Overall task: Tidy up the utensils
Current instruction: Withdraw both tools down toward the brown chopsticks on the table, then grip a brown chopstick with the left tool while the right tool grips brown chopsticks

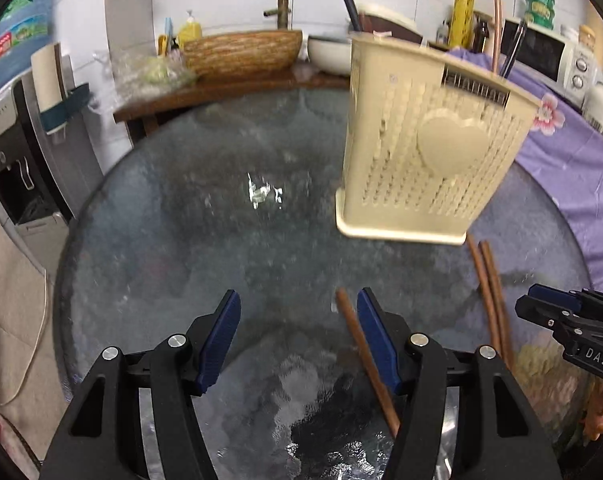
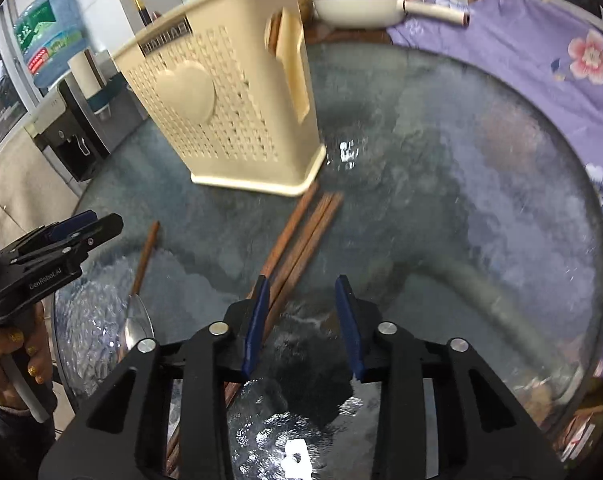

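Both jaws open and empty: left gripper [image 1: 299, 330] has the spoon [image 1: 365, 356] by its right finger, right gripper [image 2: 303, 320] has the chopsticks [image 2: 301, 236] under its left one.

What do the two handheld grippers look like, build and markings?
Both are matte black linkage frames with silver pivot bolts and blue ribbed pads on the fingers. The left gripper carries white "GenRobot.AI" lettering; the right gripper shows "DAS". The hand on the left one has glittery gold nail polish.
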